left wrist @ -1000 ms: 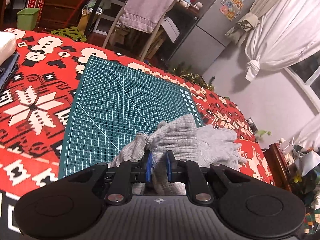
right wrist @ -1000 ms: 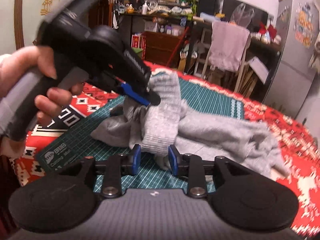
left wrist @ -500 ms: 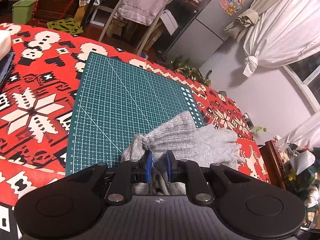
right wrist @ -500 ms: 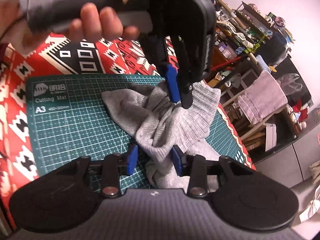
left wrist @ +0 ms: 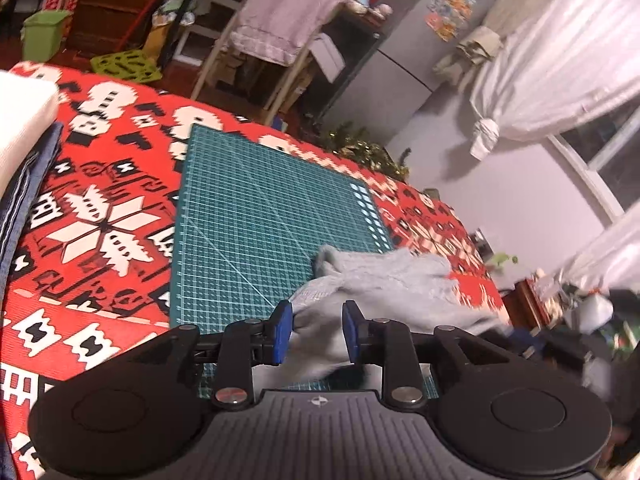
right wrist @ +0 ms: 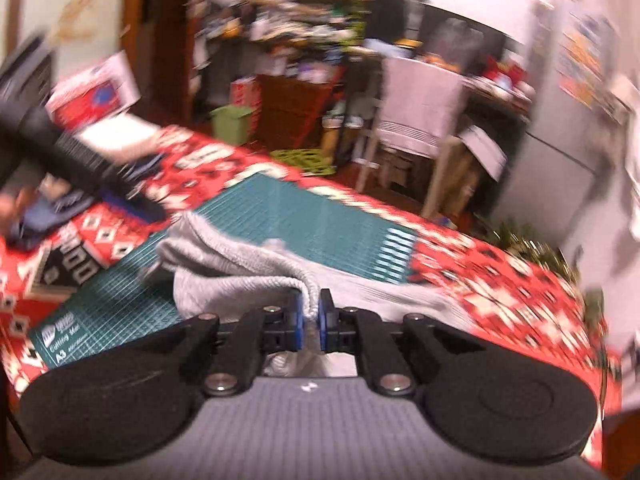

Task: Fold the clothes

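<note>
Grey garment (left wrist: 384, 284) bunched at cutting mat's (left wrist: 260, 216) near right corner on desk (left wrist: 100, 240). Right tool (right wrist: 310, 314) clamped on ribbed hem; left tool (left wrist: 314, 330) spread wide, holding nothing. Step: regrasp, spread flat. Next: left tool pinches opposite hem.

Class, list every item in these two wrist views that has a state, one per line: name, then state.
left gripper: jaws open, grey cloth between them, not clamped
right gripper: jaws shut on a bunched edge of the garment
grey knit garment: crumpled, unfolded, partly on the mat
green cutting mat: flat on the tablecloth
purple towel: draped over a chair
</note>
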A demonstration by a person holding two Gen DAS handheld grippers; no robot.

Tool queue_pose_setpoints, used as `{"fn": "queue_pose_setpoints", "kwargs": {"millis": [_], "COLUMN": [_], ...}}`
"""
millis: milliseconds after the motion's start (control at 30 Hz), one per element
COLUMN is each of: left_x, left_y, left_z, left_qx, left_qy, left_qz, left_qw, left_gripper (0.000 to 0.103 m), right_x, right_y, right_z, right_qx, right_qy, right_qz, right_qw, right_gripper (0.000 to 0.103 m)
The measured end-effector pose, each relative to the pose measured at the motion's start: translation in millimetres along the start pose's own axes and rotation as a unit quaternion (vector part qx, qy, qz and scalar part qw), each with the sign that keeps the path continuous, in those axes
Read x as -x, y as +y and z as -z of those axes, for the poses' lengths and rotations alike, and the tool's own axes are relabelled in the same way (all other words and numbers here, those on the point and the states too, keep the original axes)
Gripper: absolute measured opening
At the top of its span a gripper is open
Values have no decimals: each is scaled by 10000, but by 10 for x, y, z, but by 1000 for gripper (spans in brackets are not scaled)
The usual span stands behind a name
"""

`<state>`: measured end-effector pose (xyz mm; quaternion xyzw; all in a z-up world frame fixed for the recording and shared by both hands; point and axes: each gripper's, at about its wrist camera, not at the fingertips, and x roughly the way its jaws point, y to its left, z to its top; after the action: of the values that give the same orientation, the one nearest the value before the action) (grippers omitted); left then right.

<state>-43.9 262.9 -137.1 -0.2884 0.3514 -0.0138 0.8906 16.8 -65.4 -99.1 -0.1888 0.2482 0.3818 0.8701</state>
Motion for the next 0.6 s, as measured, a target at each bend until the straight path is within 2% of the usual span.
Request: {"fn": "queue_pose_setpoints", "kwargs": {"millis": [100,233,433,533,600], "left_x": [2,-70,-226,-337,-427], "left_y": [-173,-449,-797,-960,-1056], "left_z": [90,304,637,783,832], "left_qx": [-428,-1179,-2036,-2440,-2536], "left_qy": [47,156,347,481,556], "left_qz": [46,69,287,367,431], "left_qw": [9991,9929,9780,9679,9648], "left_gripper": [26,29,29,29,29], "right_x": [324,616,888,955,966], "right_y": [-381,-782,-1237,-1338,-1353], "right_z": [107,335,734,926,1010], "right_qx": [-494,-904,-1433,-1593,-1689], "right_qy": [-9,47,221,330,359], "right_qz": [209,522,861,1000,1032], "right_qw": [9986,9945,9857,9816,9796], "right_gripper": [8,8,8,8,8]}}
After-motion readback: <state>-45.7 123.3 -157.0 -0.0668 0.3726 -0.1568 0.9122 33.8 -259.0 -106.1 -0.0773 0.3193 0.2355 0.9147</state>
